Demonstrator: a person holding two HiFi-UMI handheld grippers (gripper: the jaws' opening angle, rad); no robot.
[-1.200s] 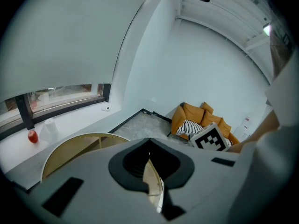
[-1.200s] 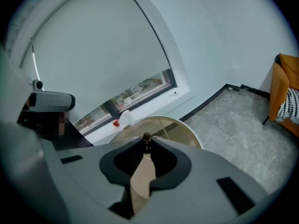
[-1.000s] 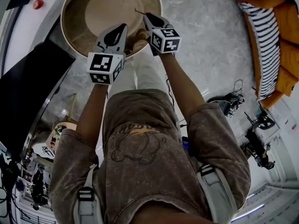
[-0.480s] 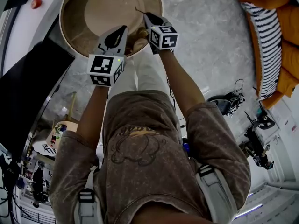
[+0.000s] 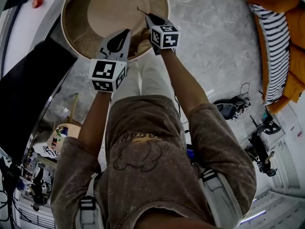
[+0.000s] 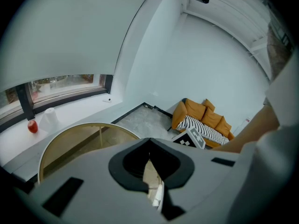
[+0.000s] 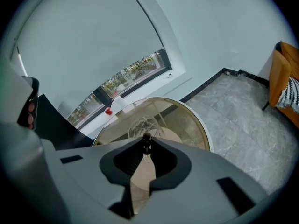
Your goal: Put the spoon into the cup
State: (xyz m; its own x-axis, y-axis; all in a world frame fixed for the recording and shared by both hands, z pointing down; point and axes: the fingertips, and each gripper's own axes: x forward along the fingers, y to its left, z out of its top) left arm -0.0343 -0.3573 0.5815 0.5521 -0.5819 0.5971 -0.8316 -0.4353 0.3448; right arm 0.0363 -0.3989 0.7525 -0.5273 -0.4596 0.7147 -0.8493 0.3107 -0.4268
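No words, numbers or brand names can be read anywhere. The only sign-like marks are black-and-white square patterns, which are not lettering. They sit on the cube (image 5: 107, 74) of the left gripper (image 5: 125, 34) and the cube (image 5: 164, 36) of the right gripper (image 5: 147, 16). The faded drawing on the person's shirt (image 5: 143, 149) and the colourful print on a mug (image 5: 59, 132) near the left edge are too small to make out.
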